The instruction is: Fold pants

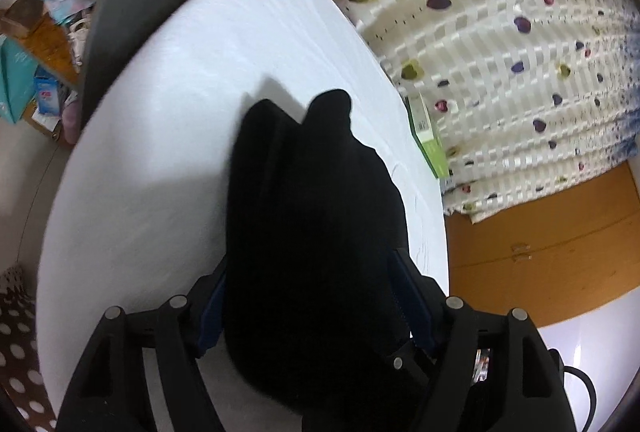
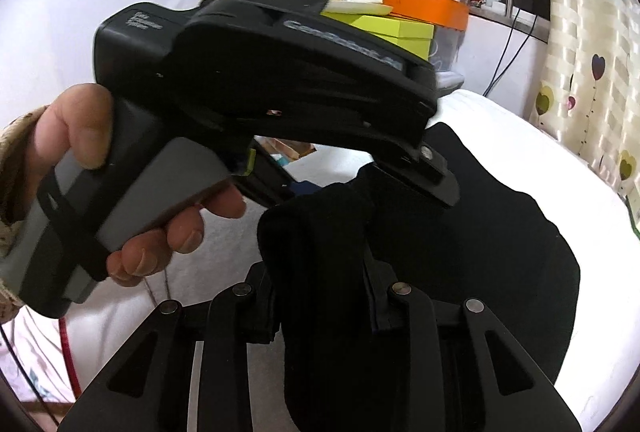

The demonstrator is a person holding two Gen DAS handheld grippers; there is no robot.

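Your left gripper point(image 1: 316, 296) and right gripper point(image 2: 320, 296) each clamp a bunched fold of the black pants point(image 2: 480, 232) above the white bed point(image 1: 180, 92).

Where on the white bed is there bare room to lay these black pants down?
Bare sheet lies on the white bed left of the black pants, toward the dark board. The curtain-side edge is tighter, with a green box. Both grippers, left and right, clamp fabric.

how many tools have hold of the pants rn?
2. The left tool pinches a bunch of the black pants above the white bed. The right tool grips another bunch beside it, with the left tool's fingers just ahead.
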